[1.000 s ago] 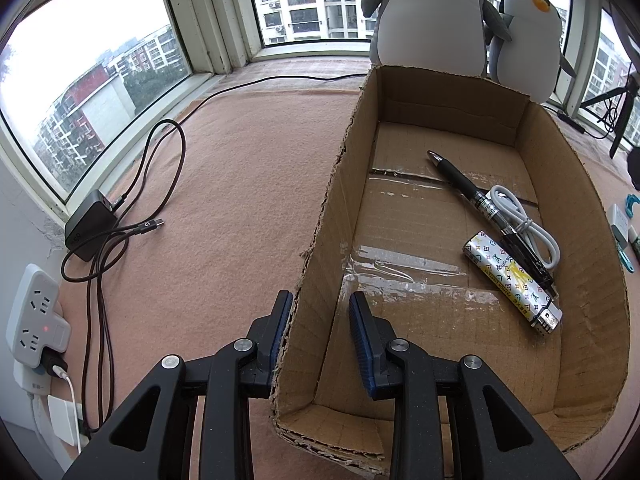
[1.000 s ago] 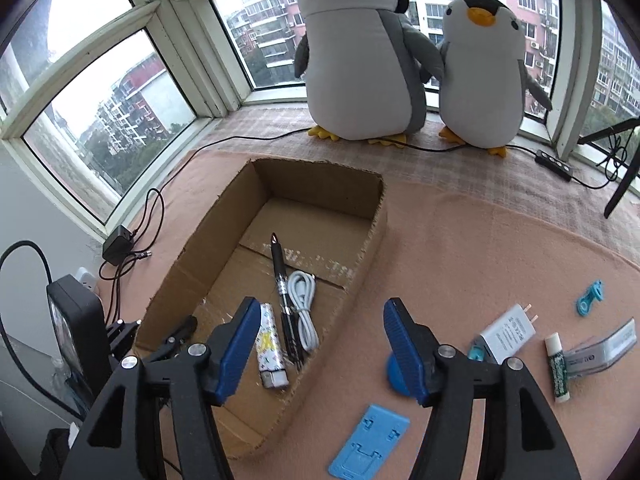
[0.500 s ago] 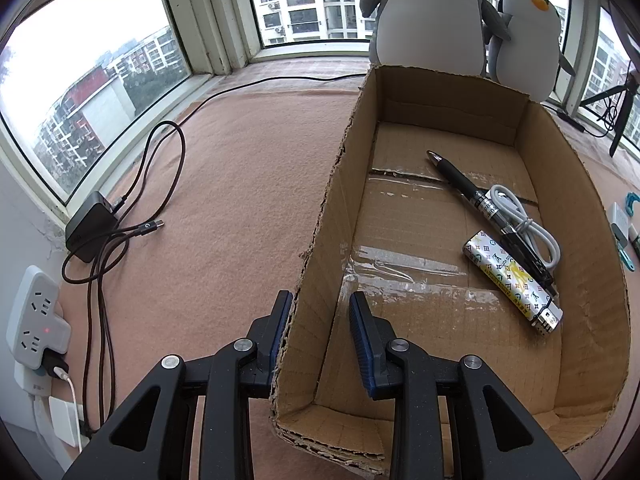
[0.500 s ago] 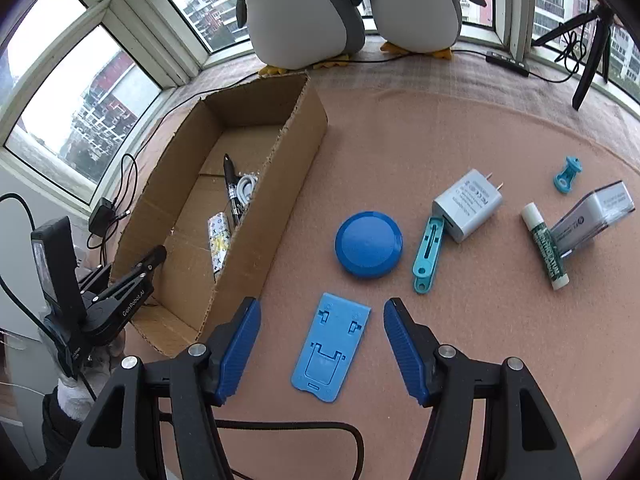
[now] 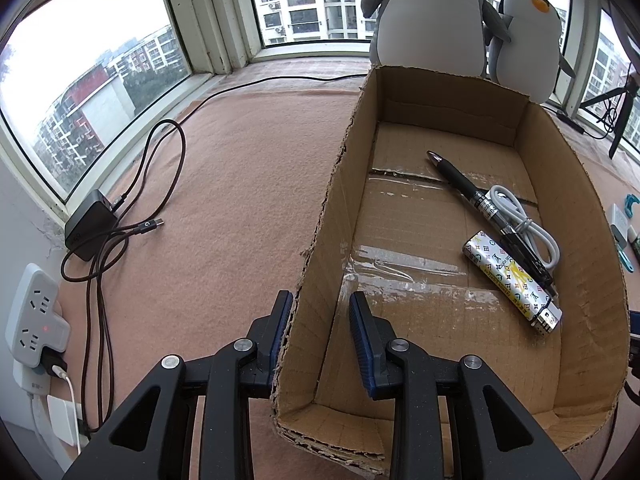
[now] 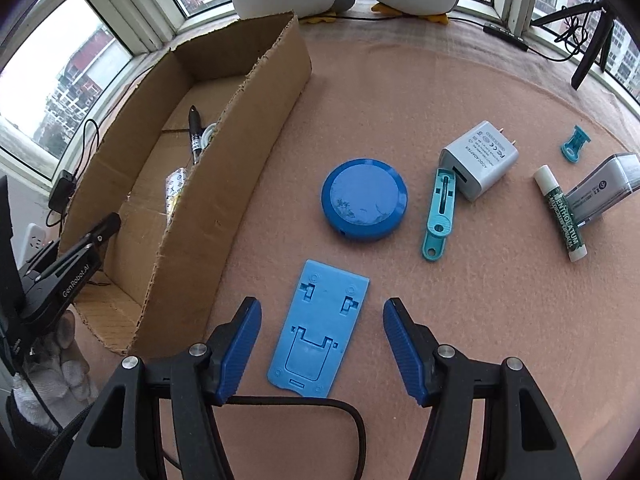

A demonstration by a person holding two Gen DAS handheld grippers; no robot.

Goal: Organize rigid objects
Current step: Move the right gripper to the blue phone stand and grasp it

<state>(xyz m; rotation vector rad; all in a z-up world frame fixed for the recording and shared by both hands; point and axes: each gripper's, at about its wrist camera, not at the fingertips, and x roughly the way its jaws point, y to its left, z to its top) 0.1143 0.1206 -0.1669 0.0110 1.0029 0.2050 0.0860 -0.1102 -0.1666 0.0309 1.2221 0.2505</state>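
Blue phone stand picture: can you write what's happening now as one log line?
left tongs: shut on cardboard box wall | right tongs: open, astride blue phone stand, not gripping | box holds: pen, lighter, cable

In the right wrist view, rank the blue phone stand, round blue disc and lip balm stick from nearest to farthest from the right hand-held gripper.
1. Blue phone stand: lying flat between the open fingers of the right hand-held gripper.
2. Round blue disc: just beyond the stand.
3. Lip balm stick: far off to the right.

A pen, cable and lighter lie in the cardboard box; right of it, a phone stand.
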